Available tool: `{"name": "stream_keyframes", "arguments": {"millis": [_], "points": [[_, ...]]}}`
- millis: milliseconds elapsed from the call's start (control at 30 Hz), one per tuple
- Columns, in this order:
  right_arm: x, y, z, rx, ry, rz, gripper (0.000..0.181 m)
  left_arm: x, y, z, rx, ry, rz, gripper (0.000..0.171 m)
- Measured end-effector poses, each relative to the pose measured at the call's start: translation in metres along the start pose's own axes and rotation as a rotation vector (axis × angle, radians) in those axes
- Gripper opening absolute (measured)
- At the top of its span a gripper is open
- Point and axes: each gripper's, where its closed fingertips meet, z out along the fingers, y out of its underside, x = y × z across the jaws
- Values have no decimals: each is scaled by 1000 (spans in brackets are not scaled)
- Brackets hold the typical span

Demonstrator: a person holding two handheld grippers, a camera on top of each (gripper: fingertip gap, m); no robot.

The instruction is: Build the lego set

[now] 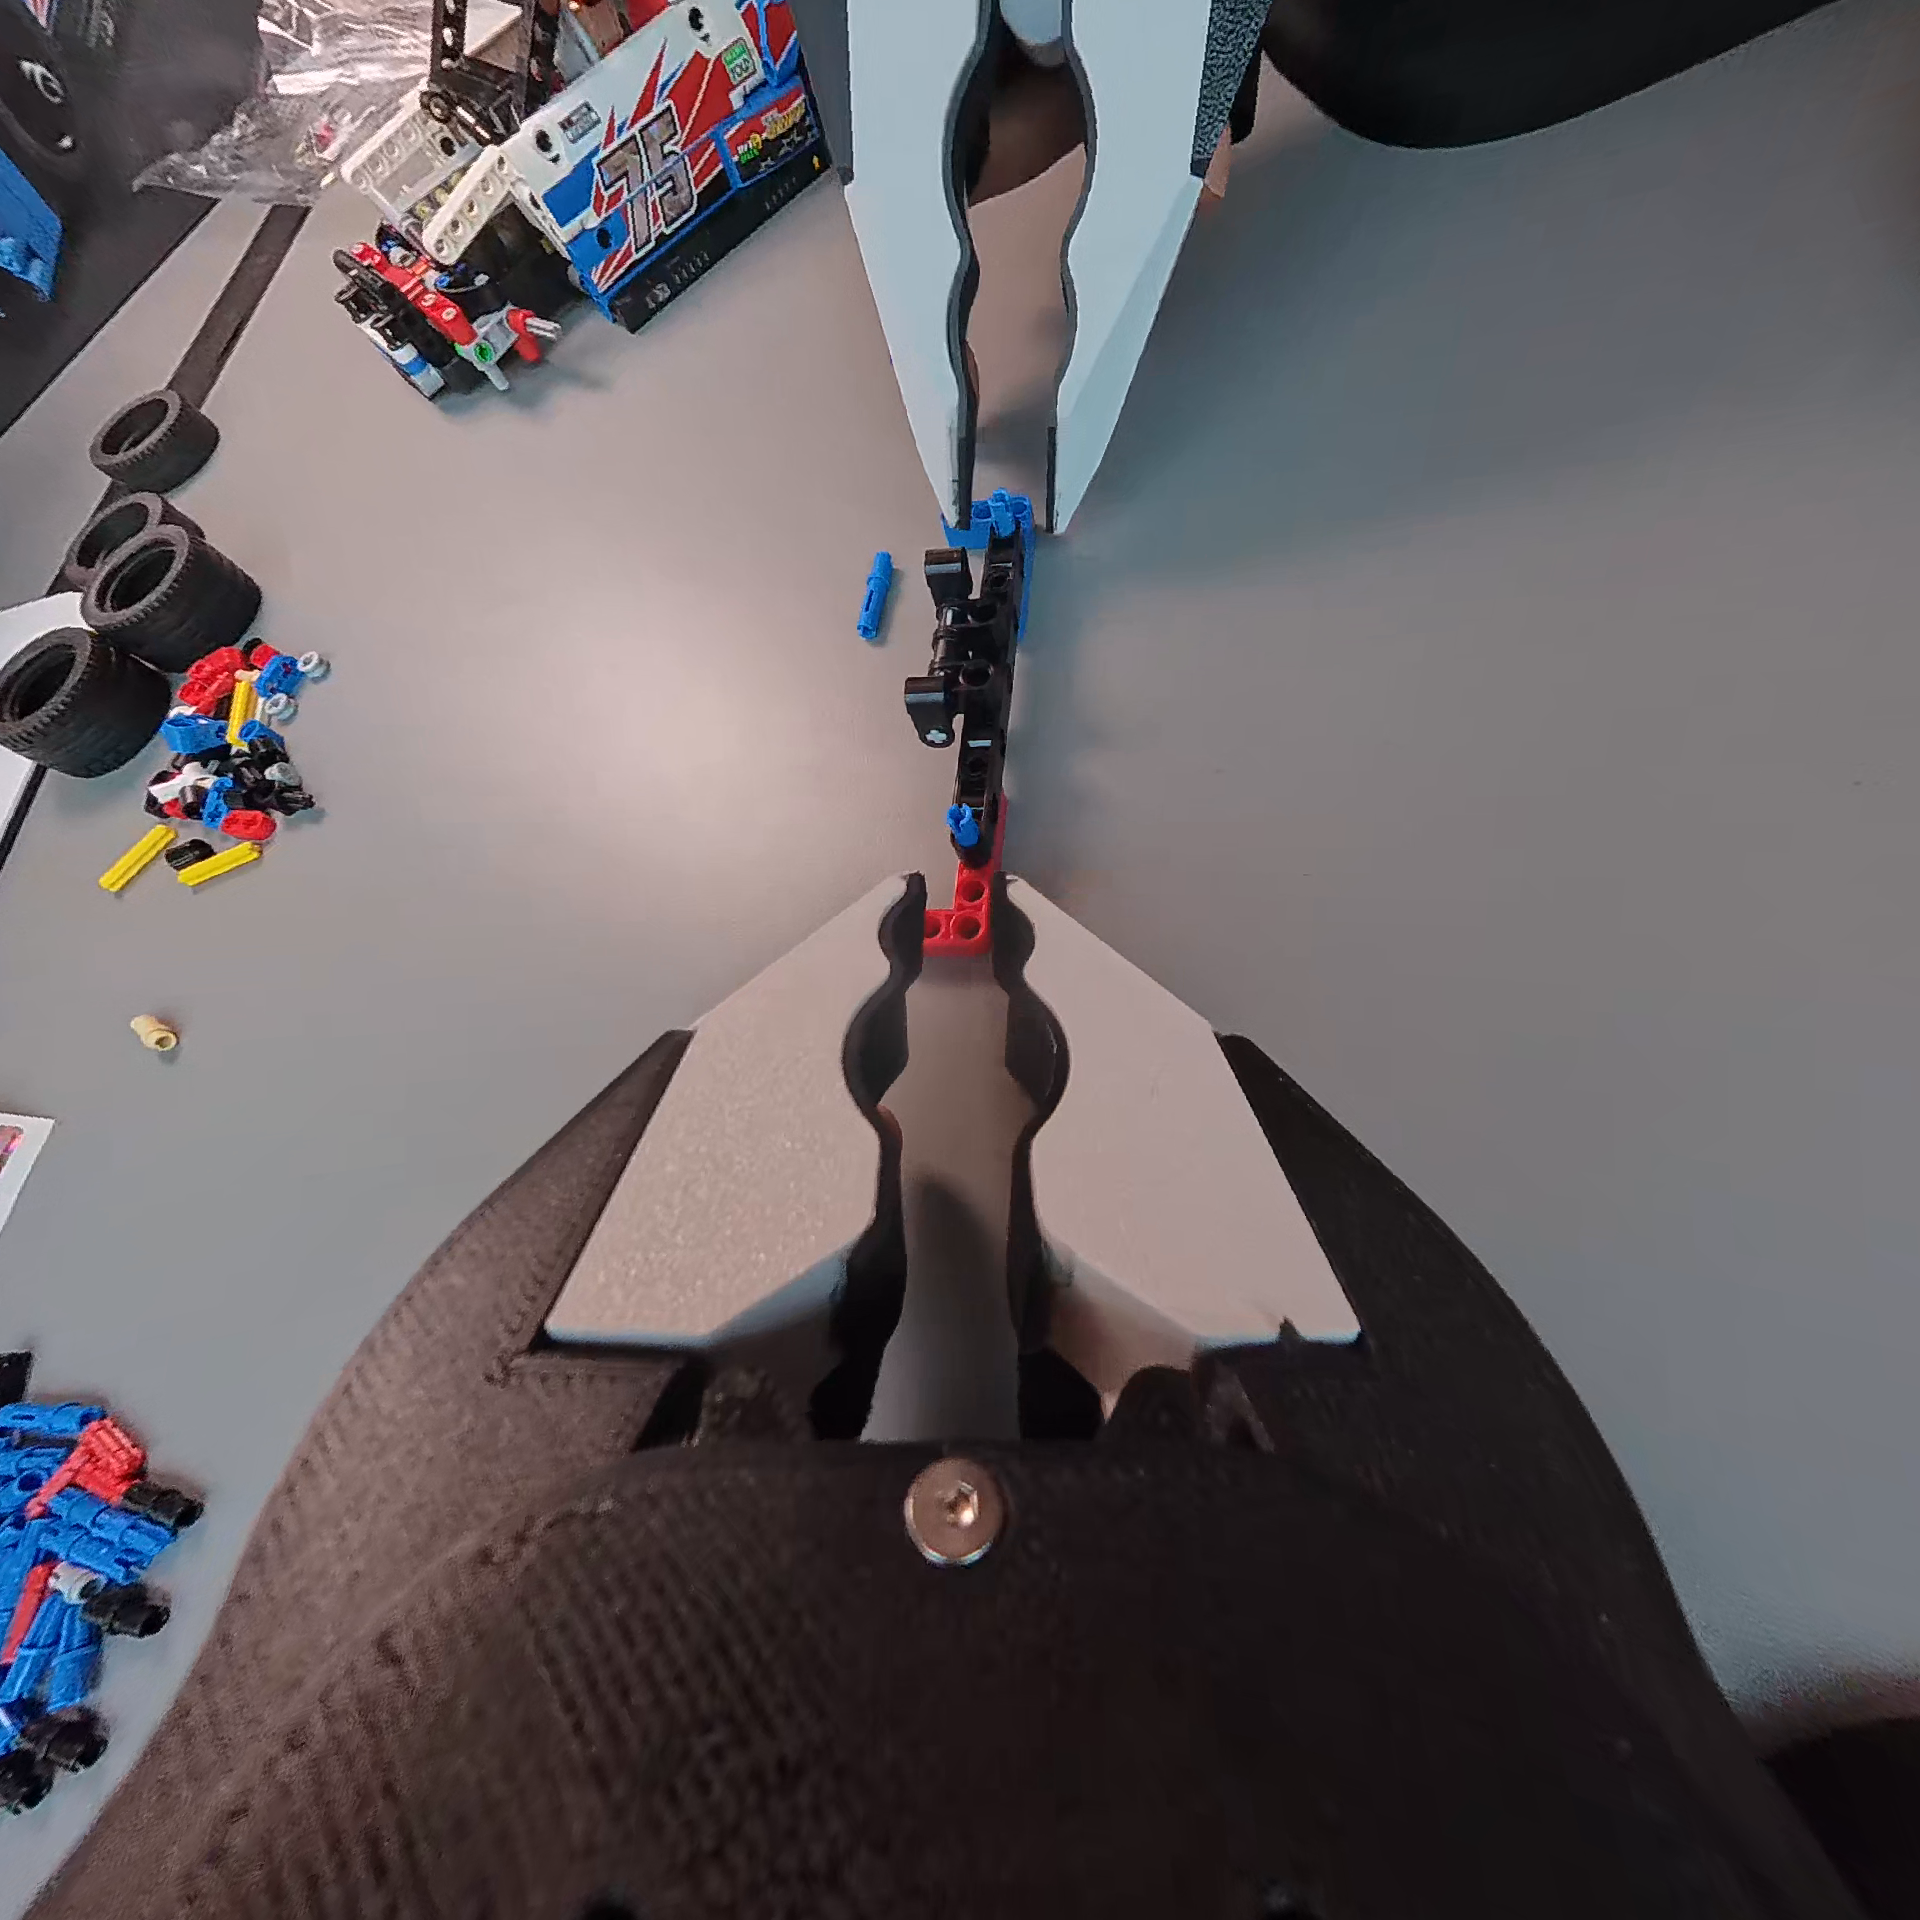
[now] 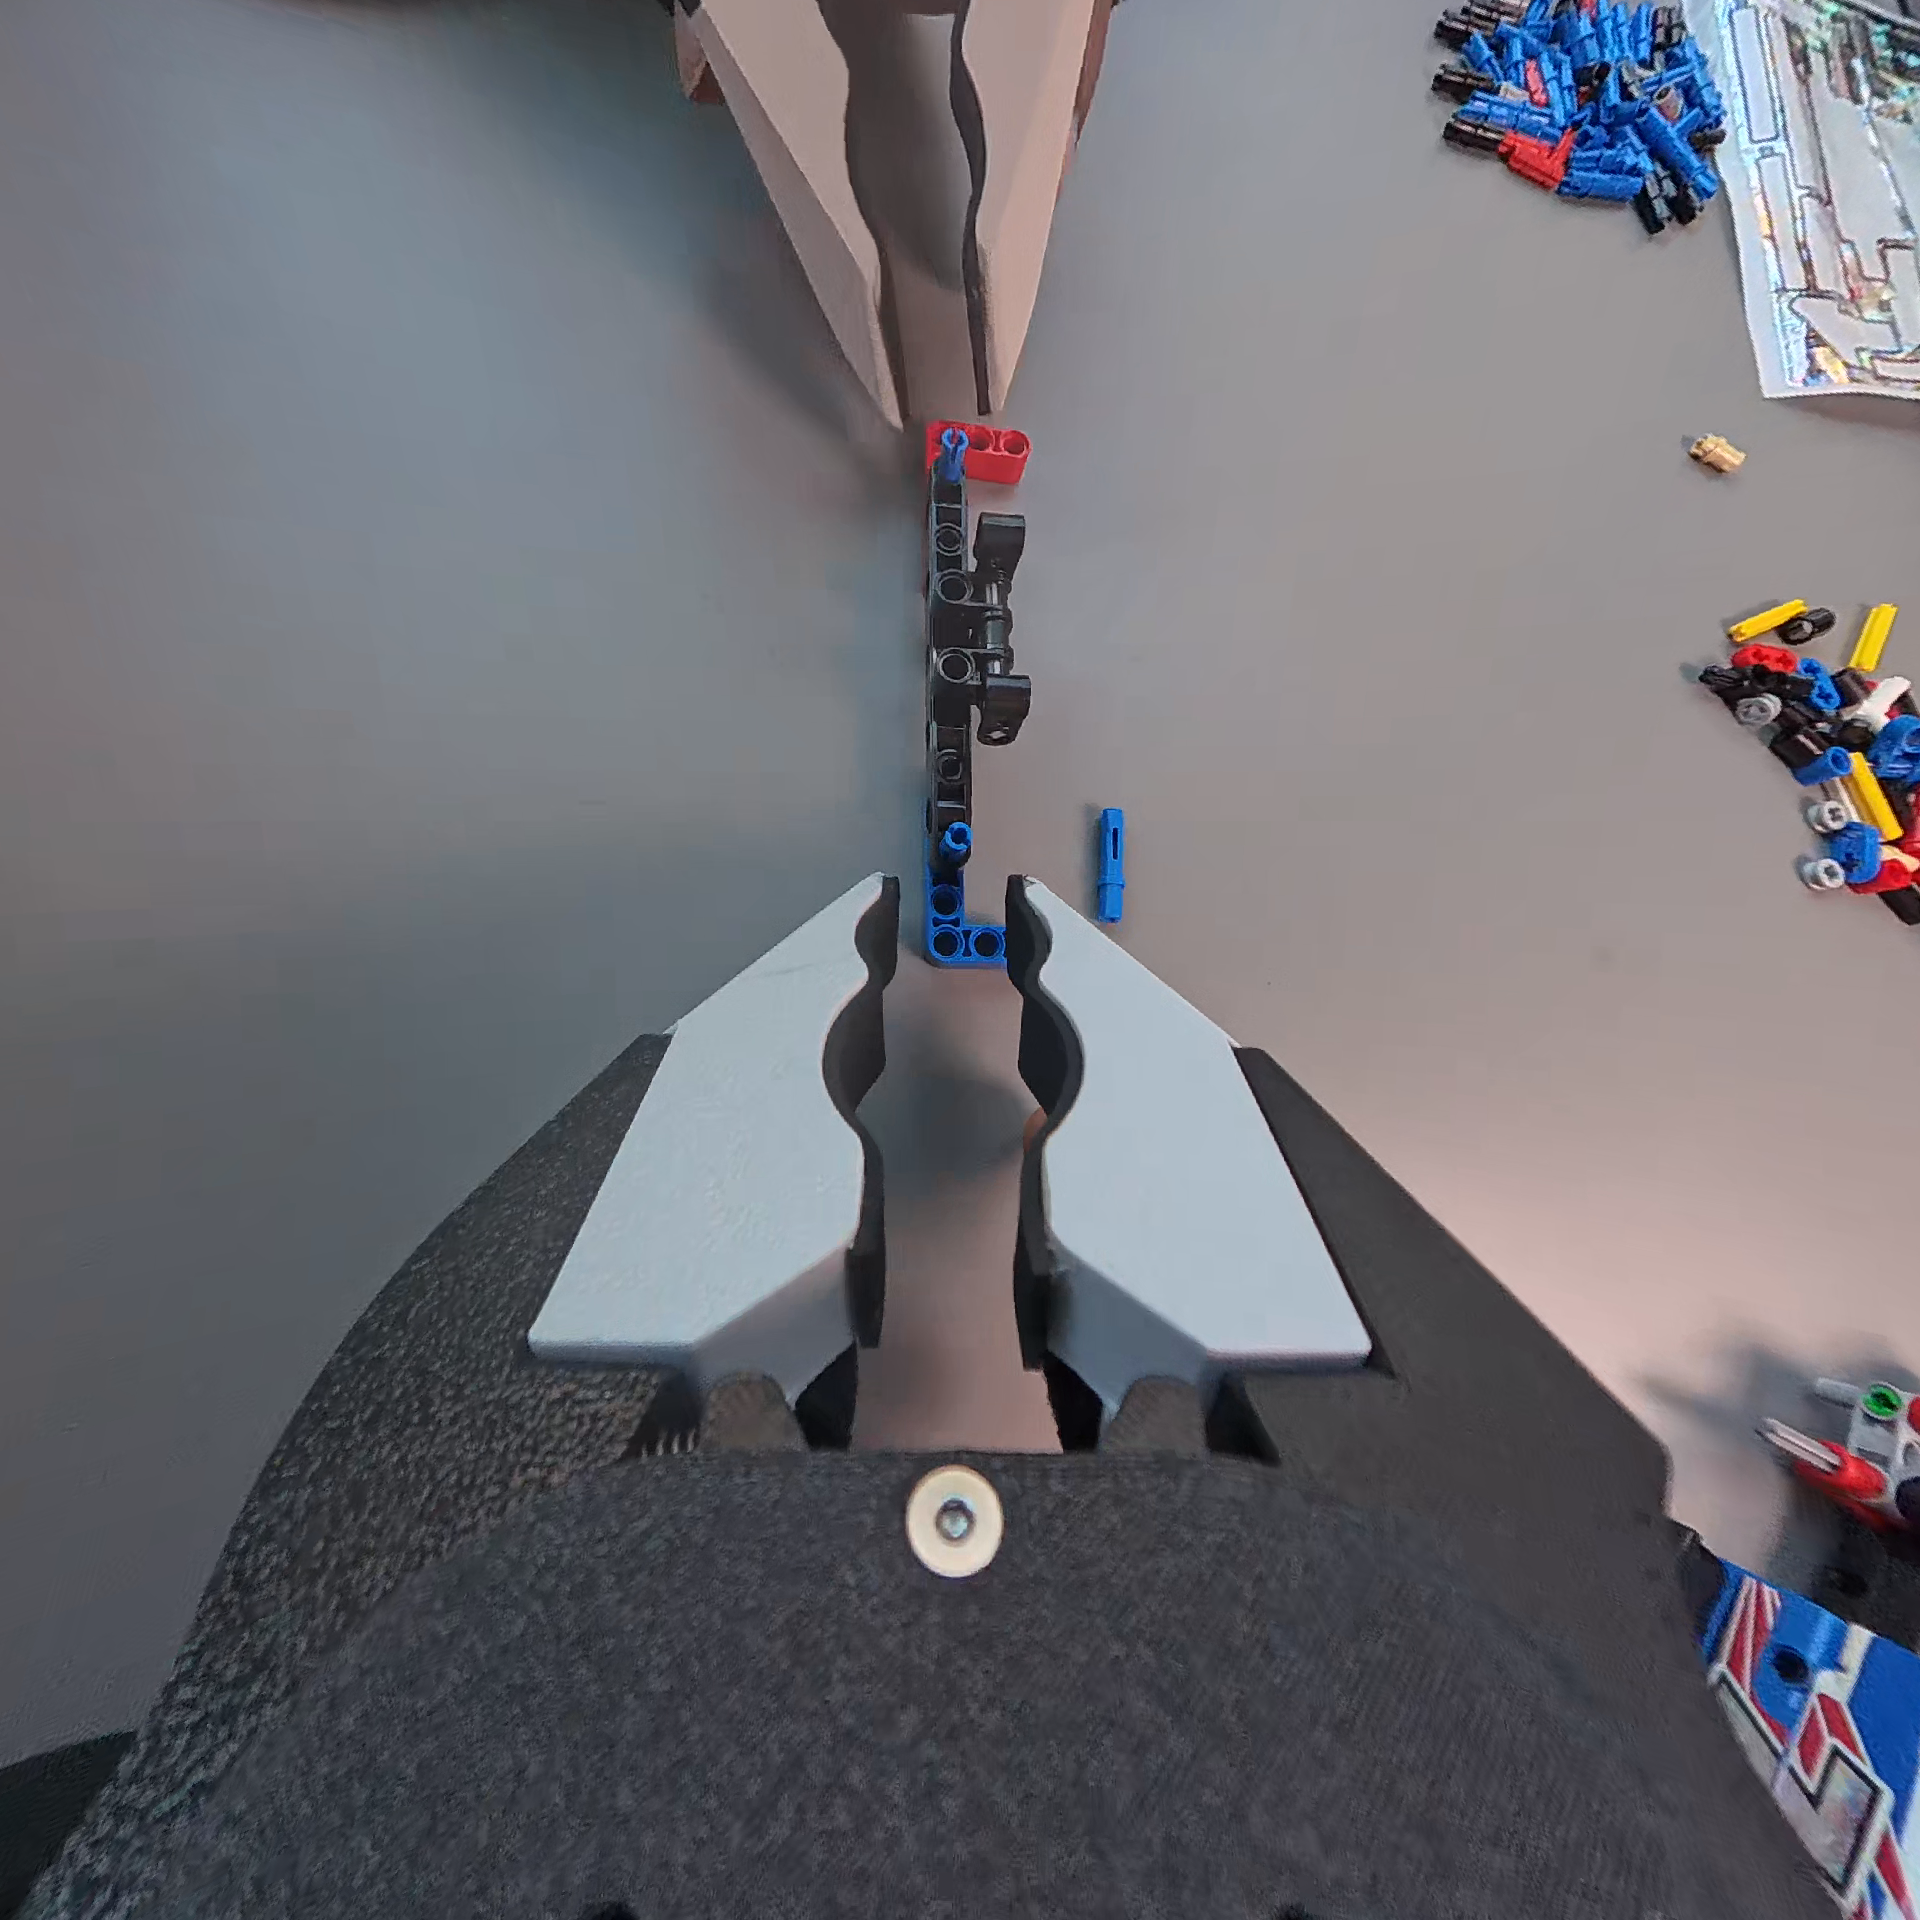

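Observation:
A long black beam assembly spans between my two grippers, with a red L-piece at one end and a blue L-piece at the other. My left gripper is shut on the red L-piece. My right gripper faces it from the far side and sits around the blue L-piece, with a small gap on one side. It also shows in the left wrist view. A loose blue pin lies on the grey table beside the beam.
Black tyres, a heap of small mixed parts and the partly built car lie to the left. A pile of blue pins, an instruction sheet and a tan piece lie nearby. The grippers' ends are close to 10 centimetres from one another.

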Motion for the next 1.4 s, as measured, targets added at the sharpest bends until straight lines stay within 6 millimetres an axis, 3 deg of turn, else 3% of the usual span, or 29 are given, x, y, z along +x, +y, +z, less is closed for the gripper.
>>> {"name": "stream_keyframes", "arguments": {"millis": [167, 367, 500, 600, 733, 867, 1000, 1400], "points": [[-8, 0, 4, -19, -20, -19, 6, -3, 5, 1, -30, -27, 18, 0], [-15, -11, -5, 37, -77, 6, 11, -8, 5, -4, -24, -46, 5, 1], [2, -15, -16, 91, -26, 66, 10, -5, -5, -9, 33, 2, -42, 17], [21, -6, -12, 43, 42, 101, 10, 3, -12, -4, 49, 41, -55, 27], [35, 7, 2, -77, 33, 83, 14, 6, -15, 9, 12, 42, -8, 26], [37, 8, 12, -148, -31, 72, 16, 6, -12, 13, -8, 54, 7, 17], [33, 6, 15, -168, -88, 70, 4, 4, -9, 11, -2, 54, 5, 11], [6, 6, 8, -119, -130, 66, 3, -4, -1, 8, -26, 1, 10, 10]]}}
